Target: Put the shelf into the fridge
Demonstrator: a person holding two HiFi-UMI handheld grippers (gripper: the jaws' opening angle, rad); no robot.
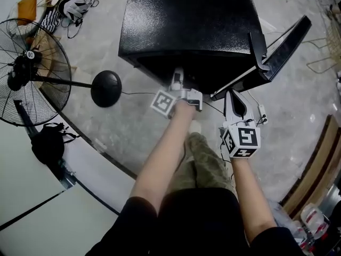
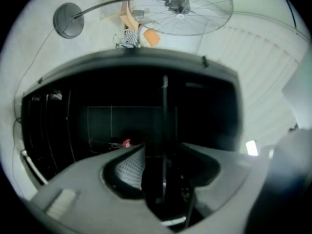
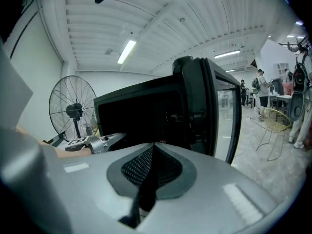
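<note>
Fridge: The black fridge (image 1: 186, 20) is stood on the floor. Its door (image 1: 282, 47) is swung wide open to the right, so the inside can be reached.

Shelf: The shelf (image 2: 165, 111) is seen from its edge, as a thin dark line inside the fridge. It is shown upright in the left gripper view only because that gripper is turned on its side. In the room it is judged to lie flat.

Left gripper: The left gripper (image 1: 178, 81) is held out almost level into the mouth of the fridge. That is where the shelf has to go.

Left jaws: They are spread wide apart. The edge of the shelf is set between them, but it is not squeezed. A dark gap is seen between the netted pad (image 2: 130, 168) and the shelf, so nothing is gripped.

Right gripper: The right gripper (image 1: 230, 97) is held outside the fridge, just beside the low edge of the door. It is judged to be out of the way there.

Right jaws: They are pressed together at the tips. Nothing is seen between them.

How far along: The shelf looks to be in the fridge already. Whether it is sat well on its rails cannot be told, as the far end is lost in the dark.
</note>
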